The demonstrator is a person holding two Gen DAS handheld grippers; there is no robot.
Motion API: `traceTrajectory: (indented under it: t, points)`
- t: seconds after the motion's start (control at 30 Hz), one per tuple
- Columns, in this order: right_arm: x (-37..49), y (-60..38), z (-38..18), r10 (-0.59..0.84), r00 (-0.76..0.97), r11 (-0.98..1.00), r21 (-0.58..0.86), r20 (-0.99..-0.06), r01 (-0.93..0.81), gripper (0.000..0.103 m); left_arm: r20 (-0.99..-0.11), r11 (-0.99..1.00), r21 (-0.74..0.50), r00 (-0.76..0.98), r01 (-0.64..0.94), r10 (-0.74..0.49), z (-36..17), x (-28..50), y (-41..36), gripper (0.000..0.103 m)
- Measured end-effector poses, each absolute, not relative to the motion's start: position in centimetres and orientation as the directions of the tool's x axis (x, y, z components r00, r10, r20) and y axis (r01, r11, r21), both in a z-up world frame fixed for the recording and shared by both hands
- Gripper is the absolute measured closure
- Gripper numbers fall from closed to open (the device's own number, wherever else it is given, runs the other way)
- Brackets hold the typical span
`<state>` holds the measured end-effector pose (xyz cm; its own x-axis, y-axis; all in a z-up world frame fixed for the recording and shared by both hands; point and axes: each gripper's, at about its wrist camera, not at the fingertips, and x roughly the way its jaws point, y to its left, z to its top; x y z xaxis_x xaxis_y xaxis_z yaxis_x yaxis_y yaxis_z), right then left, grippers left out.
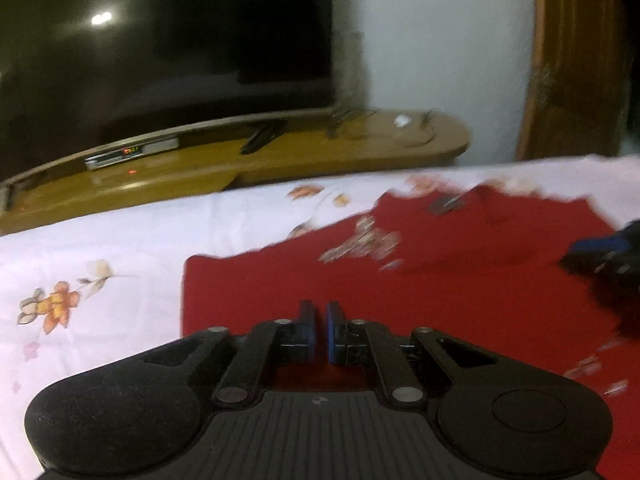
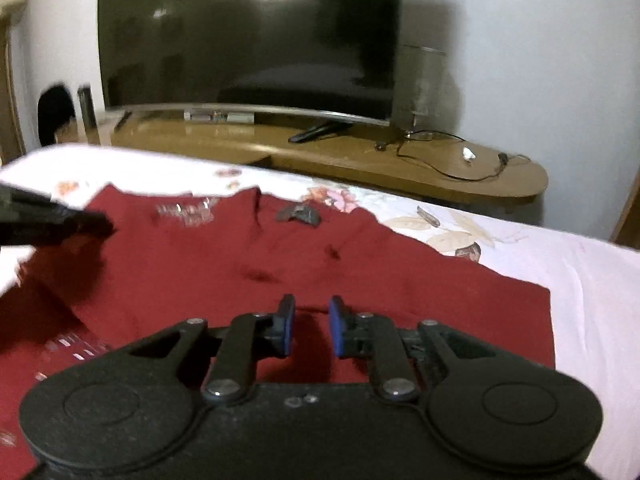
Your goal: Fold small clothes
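Note:
A dark red shirt [image 1: 460, 280] with a printed patch lies spread on a white flowered bedsheet [image 1: 100, 248]; it also shows in the right wrist view [image 2: 280, 256], collar label toward the far edge. My left gripper [image 1: 321, 312] hovers over the shirt's near left part, its blue pads nearly together with a thin gap and nothing between them. My right gripper [image 2: 312, 312] is over the shirt's near right part, pads a little apart and empty. Each gripper shows at the edge of the other's view: the right gripper [image 1: 608, 252] and the left gripper [image 2: 52, 216].
A wooden TV stand [image 2: 360, 152] with a large dark TV [image 2: 248, 40], a remote and cables stands beyond the bed's far edge. A wooden door frame [image 1: 568, 60] is at the right. Bare sheet [image 2: 592, 280] lies on both sides of the shirt.

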<state>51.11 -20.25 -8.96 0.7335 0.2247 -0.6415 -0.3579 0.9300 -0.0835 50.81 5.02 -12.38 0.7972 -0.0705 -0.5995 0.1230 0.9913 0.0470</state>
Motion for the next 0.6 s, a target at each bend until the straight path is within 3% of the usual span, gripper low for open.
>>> traceTrajectory:
  t: [0.07,0.2,0.3,0.4,0.47,0.57,0.6]
  points:
    - [51.6,-21.7,-9.9,0.141,0.744,0.949,-0.124,-0.653,-0.289,0.086,-0.591,0.998,0.020,0.805,0.065,-0.041,-12.7,50.9,6.2,0.098]
    - [51.5,-26.8,-9.8,0.073,0.768,0.987,-0.064,-0.636,-0.146,0.090,-0.587,1.000,-0.019,0.809,0.001,-0.011,-12.8,50.7,8.2,0.098]
    - [51.6,-27.1,-9.8,0.082,0.761,0.984,-0.068,-0.643,-0.163,0.090,-0.591,1.000,0.019,0.807,0.003,0.009,-12.5,51.1,7.7,0.098]
    - [51.3,-26.2,-9.0,0.087,0.772,0.982,-0.078,-0.629,-0.175,0.084,-0.545,0.999,0.049,0.838,0.007,0.021,-11.4,50.8,7.1,0.098]
    - [50.5,-26.1,-8.1,0.107,0.800,0.977,-0.086,-0.591,-0.194,0.083,-0.587,0.998,0.051,0.808,-0.026,0.051,-12.1,52.0,7.8,0.098]
    - [52.3,-27.1,-10.1,0.062,0.746,0.983,-0.090,-0.663,-0.162,0.086,-0.610,1.000,-0.001,0.792,-0.031,0.024,-12.9,52.4,9.1,0.098]
    - [52.1,-27.8,-10.1,0.089,0.757,0.986,-0.048,-0.648,-0.157,0.086,-0.621,0.999,-0.002,0.783,-0.040,0.030,-12.4,52.3,9.1,0.098]
